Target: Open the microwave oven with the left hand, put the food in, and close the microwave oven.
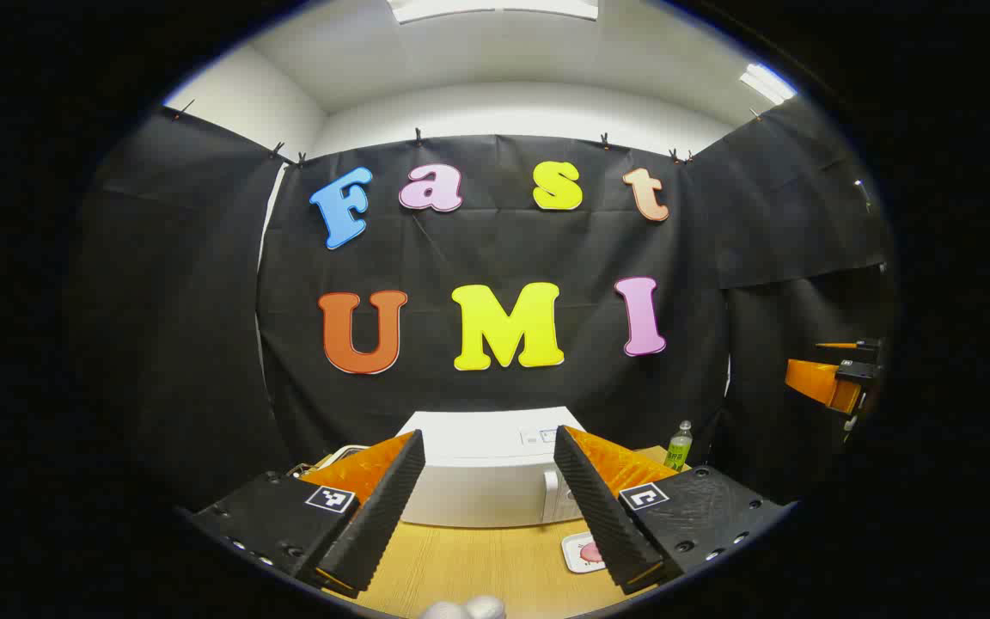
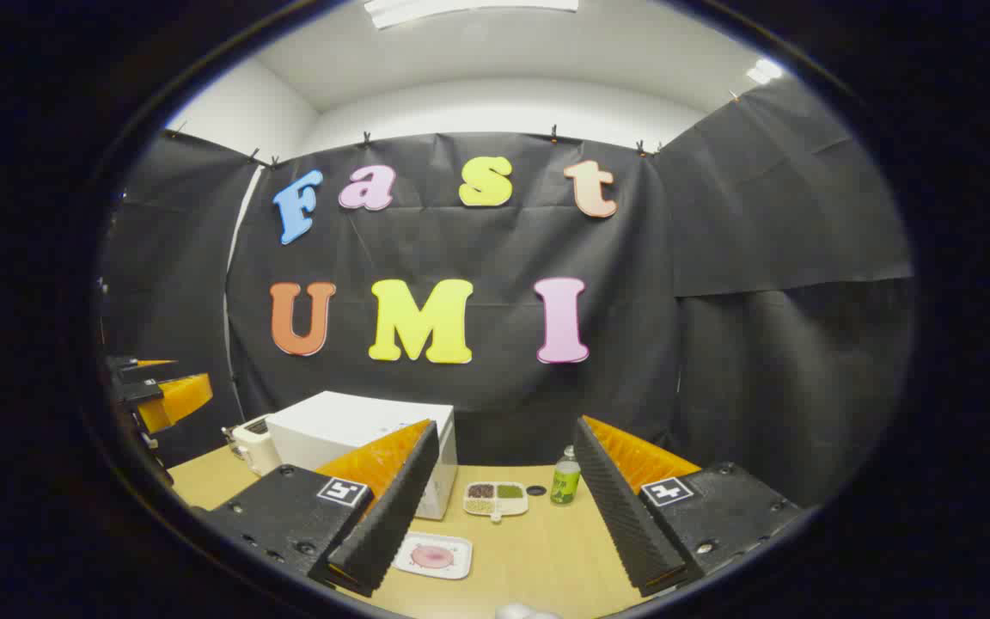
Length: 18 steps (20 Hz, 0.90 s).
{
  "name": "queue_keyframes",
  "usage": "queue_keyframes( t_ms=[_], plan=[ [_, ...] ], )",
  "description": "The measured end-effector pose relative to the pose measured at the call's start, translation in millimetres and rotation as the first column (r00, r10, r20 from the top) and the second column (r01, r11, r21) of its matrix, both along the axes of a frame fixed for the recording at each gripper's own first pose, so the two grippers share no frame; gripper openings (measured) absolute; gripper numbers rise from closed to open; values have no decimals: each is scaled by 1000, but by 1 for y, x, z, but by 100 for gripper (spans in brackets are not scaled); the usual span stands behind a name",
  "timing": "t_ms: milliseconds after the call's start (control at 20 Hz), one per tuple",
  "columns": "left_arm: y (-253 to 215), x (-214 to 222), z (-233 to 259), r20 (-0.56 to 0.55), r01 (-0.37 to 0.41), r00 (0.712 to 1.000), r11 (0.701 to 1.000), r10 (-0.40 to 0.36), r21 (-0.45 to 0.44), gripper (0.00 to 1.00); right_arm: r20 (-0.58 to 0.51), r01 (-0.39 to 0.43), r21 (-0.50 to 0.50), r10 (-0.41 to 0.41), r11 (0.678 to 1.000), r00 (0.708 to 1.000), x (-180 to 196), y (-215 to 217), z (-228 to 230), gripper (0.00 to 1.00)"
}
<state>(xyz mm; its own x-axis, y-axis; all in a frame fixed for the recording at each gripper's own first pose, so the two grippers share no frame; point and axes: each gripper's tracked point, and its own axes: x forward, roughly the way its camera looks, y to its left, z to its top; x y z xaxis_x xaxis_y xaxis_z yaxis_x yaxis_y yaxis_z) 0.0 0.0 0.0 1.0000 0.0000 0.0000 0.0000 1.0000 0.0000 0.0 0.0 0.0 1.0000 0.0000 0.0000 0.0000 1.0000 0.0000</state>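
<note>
- Left tongs (image 1: 485, 533) spread wide, empty, above the tabletop (image 1: 478, 567), lower centre of the left gripper view.
- Microwave oven (image 1: 486, 473) straight ahead, door shut, between the fingers.
- Right tongs (image 2: 495, 533) spread wide, empty.
- Food on white tray (image 2: 433, 555) bottom centre of the right gripper view, just in front of the microwave.
- Green bottle (image 2: 565, 481) and divided dish (image 2: 495, 497) further back.

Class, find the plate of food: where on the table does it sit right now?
In the right gripper view, the plate of food lies on the wooden table, just in front of the white microwave, left of the green bottle.
</note>
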Motion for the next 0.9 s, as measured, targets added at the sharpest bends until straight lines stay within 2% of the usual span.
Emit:
queue_keyframes(
  t_ms=[50,100,150,200,350,400,850,900],
  plan=[
    [0,1,0,1,-2,1000,1000,2,6,96,-2,-1,-1,1,1000,1000,1,0,-2,93],
    [0,1,0,2,-6,1000,1000,6,9,96,-3,-2,0,2,1000,1000,1,0,-2,93],
    [-1,1,1,2,-4,1000,1000,4,8,96,-3,-3,2,3,1000,1000,2,0,-3,100],
    [-2,2,0,3,-1,1000,1000,1,7,96,-5,-2,3,2,1000,1000,2,-1,-3,93],
    [-2,5,-4,-7,-3,1000,1000,3,15,96,-9,1,9,-1,1000,1000,5,-4,-6,93],
    [-1,6,-3,-6,-5,1000,1000,5,19,96,-11,4,11,-3,1000,1000,6,-5,-6,100],
    [-14,20,-26,-23,7,1000,998,-6,60,96,-4,-3,22,3,1000,1000,13,-9,-6,100],
    [-19,24,-35,-31,14,999,998,-12,63,96,-8,-12,24,12,1000,1000,13,-10,-6,93]
  ],
)
